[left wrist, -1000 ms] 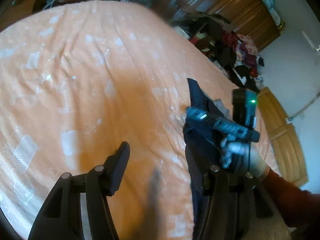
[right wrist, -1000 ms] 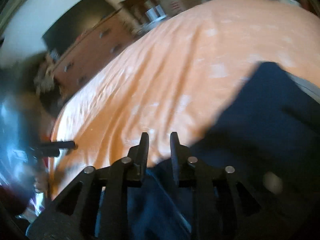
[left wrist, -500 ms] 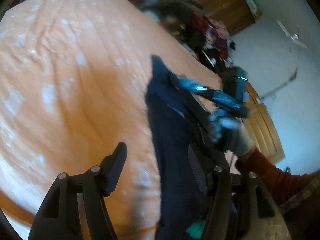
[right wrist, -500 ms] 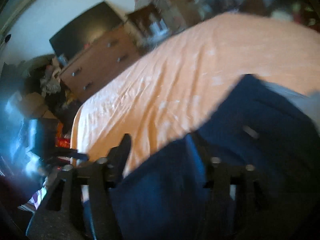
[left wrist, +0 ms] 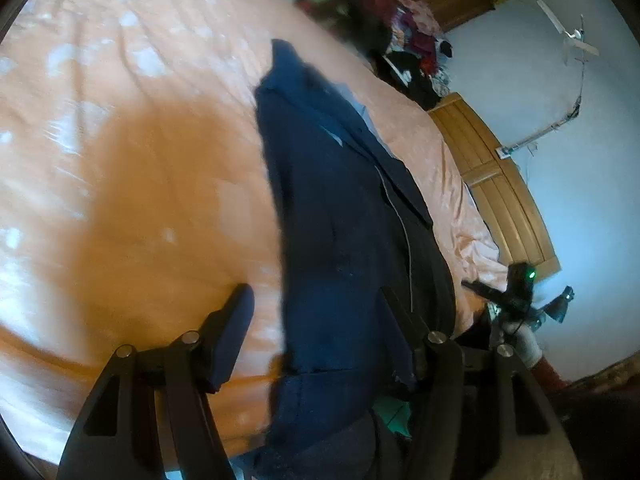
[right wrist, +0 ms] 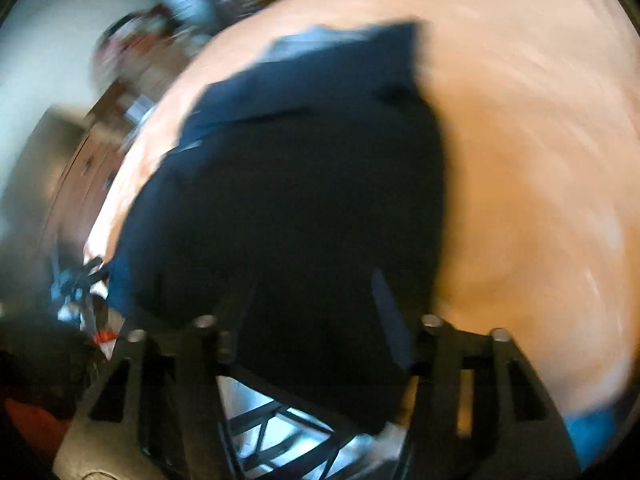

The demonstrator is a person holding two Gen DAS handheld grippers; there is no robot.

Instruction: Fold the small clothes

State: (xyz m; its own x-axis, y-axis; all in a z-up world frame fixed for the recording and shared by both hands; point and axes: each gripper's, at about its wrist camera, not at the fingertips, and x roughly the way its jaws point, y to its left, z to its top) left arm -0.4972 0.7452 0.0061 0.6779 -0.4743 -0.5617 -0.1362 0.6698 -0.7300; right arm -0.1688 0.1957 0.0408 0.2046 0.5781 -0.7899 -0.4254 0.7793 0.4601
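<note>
Since 1 s ago, the right gripper (right wrist: 316, 316) has been opened from nearly closed to wide spread, and the dark blue garment (left wrist: 340, 220) has been drawn out from a bunched strip into a long panel running toward both cameras. The orange bedspread (left wrist: 132, 168) fills most of the left wrist view, with the garment laid on it from about 12 o'clock down to 6 o'clock, its near end hanging over the bed edge. A lighter lining is shown along the garment's edge toward 1 o'clock.

The left gripper (left wrist: 320, 328) is spread wide, with 1 finger (left wrist: 230, 332) over bare bedspread at 7 o'clock and the other against the cloth at 5 o'clock; nothing is pinched. In the blurred right wrist view, cloth is seen between the spread fingers, but no grip is shown.

The garment is judged spread out only: no crease is yet made, so every fold is left to be done.
</note>
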